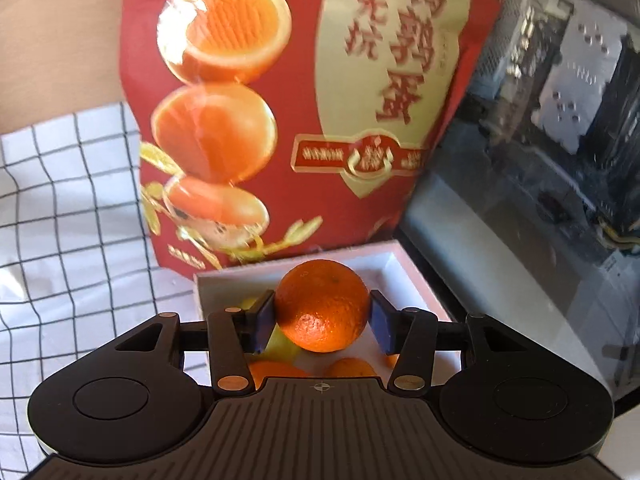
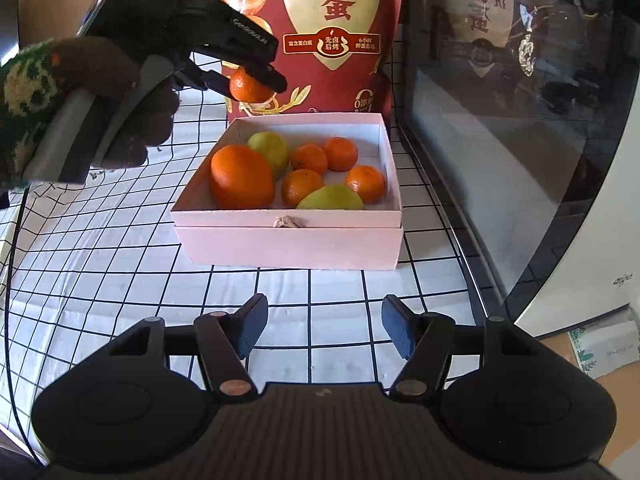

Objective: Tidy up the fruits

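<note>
pink box (image 2: 288, 240) on the checked cloth (image 2: 120, 248), hemmed by a red bag (image 2: 340, 20) at its far edge and a dark appliance (image 2: 500, 140) at right; open cloth lies near and left. left gripper (image 1: 322, 318) clamps a round mandarin (image 1: 322, 306), no long axis evident, above the box's far-left corner. inside: one large orange (image 2: 242, 178), four small mandarins (image 2: 308, 158), two pears (image 2: 332, 198). right gripper (image 2: 324, 330) stands parted, holding nothing.

Box (image 2: 288, 220) open from above – red pouch (image 2: 332, 32) behind, dark appliance (image 2: 500, 140) crowding right.
</note>
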The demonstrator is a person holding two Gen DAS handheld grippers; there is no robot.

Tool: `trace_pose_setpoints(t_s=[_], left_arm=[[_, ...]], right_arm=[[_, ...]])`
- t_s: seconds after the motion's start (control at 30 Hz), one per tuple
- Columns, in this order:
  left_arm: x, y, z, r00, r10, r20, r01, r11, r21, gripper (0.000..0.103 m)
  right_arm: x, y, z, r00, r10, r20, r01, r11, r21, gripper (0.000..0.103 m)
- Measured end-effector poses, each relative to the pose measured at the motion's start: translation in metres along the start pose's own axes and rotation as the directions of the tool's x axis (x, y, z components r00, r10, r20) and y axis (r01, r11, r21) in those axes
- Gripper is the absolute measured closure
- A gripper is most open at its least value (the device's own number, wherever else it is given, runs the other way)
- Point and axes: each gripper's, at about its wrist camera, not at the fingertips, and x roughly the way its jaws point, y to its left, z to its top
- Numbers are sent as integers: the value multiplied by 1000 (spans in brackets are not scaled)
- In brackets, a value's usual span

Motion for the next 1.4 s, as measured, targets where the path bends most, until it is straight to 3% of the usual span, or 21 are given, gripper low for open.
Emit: trace_pose_setpoints(t_s=[0.13, 0.2, 0.33, 0.4, 0.5, 0.53, 0.63, 0.7, 0.83, 1.03, 1.1, 1.23, 1.4], left_arm=[[16, -16, -7, 990, 103, -93, -92, 988, 122, 49], [19, -18, -12, 989, 112, -102, -97, 986, 135, 49], [2, -9, -18, 999, 36, 28, -37, 999, 12, 49], [0, -13, -18, 997, 34, 63, -37, 998, 49, 50], [5, -27, -19, 997, 63, 34, -68, 984, 166, 50], [1, -27, -20, 997, 52, 62, -62, 985, 162, 50], [-21, -14, -26, 989, 2, 149, -5, 1000, 18, 50], [-38, -6, -42, 982, -4, 189, 13, 999, -46, 50], [-76, 5, -102, 966, 58, 252, -30, 993, -115, 51], [-92, 10, -192, 967, 188, 172, -159, 973, -168, 51], [-89, 9, -206, 962, 229, 149, -203, 964, -169, 51], [-73, 10, -220, 960, 248, 127, -224, 959, -176, 51], [-58, -5, -225, 941, 291, 173, -274, 954, -119, 47]], right_arm=[[-1, 0, -1, 1000, 5, 8, -5, 1000, -9, 39], [-1, -1, -1, 1000, 7, 12, -7, 1000, -11, 39], [0, -4, -2, 1000, 16, 20, -16, 1000, -17, 37], [3, -6, -4, 1000, 16, 22, -15, 1000, -21, 34], [11, -8, -5, 1000, 18, 7, -18, 1000, -18, 34], [14, -9, -4, 1000, 23, 3, -23, 1000, -14, 34], [17, -11, -4, 999, 37, 9, -37, 999, -11, 34], [19, -13, -5, 999, 34, 24, -34, 999, -15, 34], [32, -17, -6, 999, 30, 19, -30, 1000, 7, 34], [54, -2, -3, 998, 55, 3, -55, 998, -33, 33], [61, 8, -2, 999, 46, 8, -46, 996, -72, 30], [72, 21, -2, 1000, 2, 2, -2, 991, -131, 29], [79, 20, -5, 1000, -25, -5, 24, 992, -124, 18]])
